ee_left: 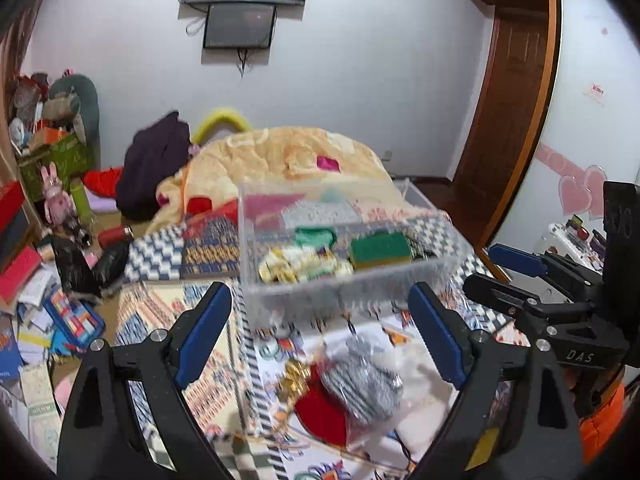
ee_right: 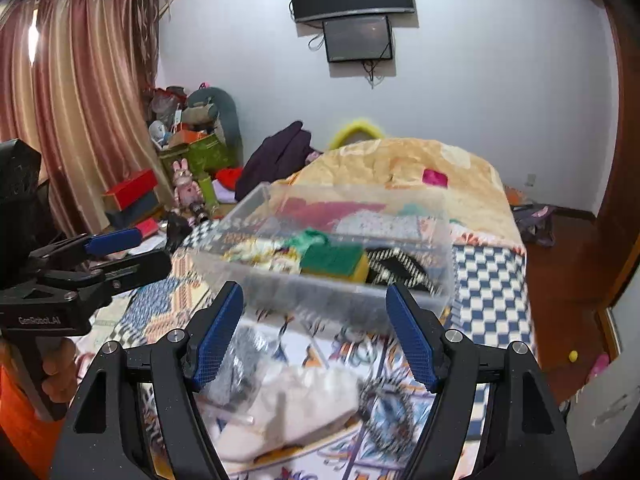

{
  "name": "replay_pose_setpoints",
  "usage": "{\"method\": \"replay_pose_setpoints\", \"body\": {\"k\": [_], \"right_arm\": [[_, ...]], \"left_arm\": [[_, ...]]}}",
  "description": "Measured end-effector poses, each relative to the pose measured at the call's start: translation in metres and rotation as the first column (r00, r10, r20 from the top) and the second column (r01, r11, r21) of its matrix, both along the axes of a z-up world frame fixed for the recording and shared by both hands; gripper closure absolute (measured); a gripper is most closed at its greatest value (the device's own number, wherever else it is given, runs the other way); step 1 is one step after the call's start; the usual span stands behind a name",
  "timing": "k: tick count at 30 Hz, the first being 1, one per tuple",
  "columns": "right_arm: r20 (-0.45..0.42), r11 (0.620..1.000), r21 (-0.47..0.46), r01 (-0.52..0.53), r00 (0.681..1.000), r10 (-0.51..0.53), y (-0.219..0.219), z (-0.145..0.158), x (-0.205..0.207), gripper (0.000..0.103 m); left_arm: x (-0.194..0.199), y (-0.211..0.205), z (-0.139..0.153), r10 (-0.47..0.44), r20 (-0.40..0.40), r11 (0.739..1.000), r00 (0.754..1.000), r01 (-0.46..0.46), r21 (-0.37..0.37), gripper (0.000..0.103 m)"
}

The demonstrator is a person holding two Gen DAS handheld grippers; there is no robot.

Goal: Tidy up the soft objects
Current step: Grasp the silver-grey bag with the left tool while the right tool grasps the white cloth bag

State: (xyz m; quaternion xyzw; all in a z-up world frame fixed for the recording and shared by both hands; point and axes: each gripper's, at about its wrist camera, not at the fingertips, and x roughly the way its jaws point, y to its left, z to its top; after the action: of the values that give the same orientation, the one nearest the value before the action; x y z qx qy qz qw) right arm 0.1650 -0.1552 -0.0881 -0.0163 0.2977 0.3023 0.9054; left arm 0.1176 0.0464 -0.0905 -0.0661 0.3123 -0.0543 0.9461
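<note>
Both grippers have their jaws spread wide with nothing between them. The left gripper [ee_left: 320, 332] hangs above the patterned bedspread [ee_left: 160, 320], its blue pads [ee_left: 202, 332] flanking a blurred heap just below: a grey striped soft item [ee_left: 362, 380] resting partly over a red pouch [ee_left: 322, 412] with a gold trim piece [ee_left: 296, 376] at its upper left. The right gripper [ee_right: 314, 336] hovers over the same heap, where a white cloth [ee_right: 296, 412] lies beside the grey item [ee_right: 236, 364]; motion blur makes finer detail impossible to tell. Each camera catches the other gripper at the frame edge, the right one at the right of the left wrist view [ee_left: 516, 264] and the left one at the left of the right wrist view [ee_right: 120, 248].

Just past the fingertips sits a clear plastic bin [ee_left: 280, 300] on the bedspread. Inside it are a green and yellow sponge [ee_left: 380, 250], a crumpled white, yellow and green cloth [ee_left: 300, 266], a teal fabric piece [ee_left: 316, 236] and a black and white patterned item [ee_right: 396, 268] at the right end.

Behind the bin lies a peach quilt [ee_left: 280, 152] bearing a small magenta patch [ee_left: 328, 163], with a dark purple garment [ee_left: 156, 164] to its left. Boxes, papers and a pink rabbit toy [ee_left: 56, 196] clutter the floor on the left. On the far wall hang 2 dark screens [ee_left: 244, 0], the smaller below the larger. Pink curtains [ee_right: 72, 100] show at the left in the right wrist view, and a wooden door [ee_left: 504, 100] at the right in the left wrist view.
</note>
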Motion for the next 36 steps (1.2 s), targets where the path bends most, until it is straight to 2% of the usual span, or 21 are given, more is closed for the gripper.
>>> {"method": "replay_pose_setpoints", "body": {"k": [4, 11, 15, 21, 27, 30, 32, 34, 35, 36], "right_arm": [[-0.069, 1.000, -0.004, 0.000, 0.998, -0.001, -0.006, -0.021, -0.003, 0.032], [-0.196, 1.000, -0.001, 0.008, 0.981, -0.008, -0.020, -0.057, -0.012, 0.033], [-0.233, 1.000, 0.014, 0.006, 0.972, -0.003, -0.023, -0.065, -0.013, 0.041], [-0.244, 0.999, 0.018, -0.028, 0.969, 0.032, -0.013, -0.067, -0.017, 0.051], [-0.288, 0.999, 0.003, -0.045, 0.957, 0.044, 0.000, -0.080, -0.015, 0.052], [-0.273, 0.999, -0.016, -0.047, 0.961, 0.040, 0.007, -0.082, -0.016, 0.054], [-0.258, 0.998, -0.030, -0.047, 0.965, 0.037, 0.009, -0.082, -0.017, 0.064], [-0.247, 0.998, -0.041, -0.046, 0.968, 0.035, 0.012, -0.081, -0.017, 0.072], [-0.248, 0.998, -0.038, -0.049, 0.968, 0.038, 0.012, -0.081, -0.018, 0.079], [-0.251, 0.998, -0.036, -0.050, 0.967, 0.040, 0.012, -0.082, -0.018, 0.081]], "left_arm": [[-0.002, -0.009, -0.020, -0.009, -0.053, 1.000, 0.999, 0.008, -0.004, 0.012], [-0.007, -0.027, -0.057, -0.035, -0.140, 0.998, 0.990, 0.028, -0.055, 0.013], [-0.013, -0.036, -0.069, -0.039, -0.170, 0.999, 0.985, 0.032, -0.044, 0.018], [-0.015, -0.043, -0.079, -0.026, -0.180, 0.999, 0.983, 0.018, -0.042, 0.023], [-0.014, -0.044, -0.082, -0.013, -0.169, 1.000, 0.986, 0.010, -0.016, 0.033], [-0.012, -0.043, -0.085, -0.014, -0.175, 1.000, 0.984, 0.011, -0.022, 0.043], [-0.011, -0.043, -0.087, -0.031, -0.188, 0.999, 0.982, 0.023, -0.042, 0.061], [-0.010, -0.043, -0.088, -0.047, -0.196, 0.997, 0.979, 0.035, -0.063, 0.065], [-0.011, -0.044, -0.087, -0.045, -0.191, 0.998, 0.981, 0.036, -0.052, 0.069], [-0.012, -0.046, -0.086, -0.046, -0.186, 0.998, 0.981, 0.039, -0.041, 0.070]]}}
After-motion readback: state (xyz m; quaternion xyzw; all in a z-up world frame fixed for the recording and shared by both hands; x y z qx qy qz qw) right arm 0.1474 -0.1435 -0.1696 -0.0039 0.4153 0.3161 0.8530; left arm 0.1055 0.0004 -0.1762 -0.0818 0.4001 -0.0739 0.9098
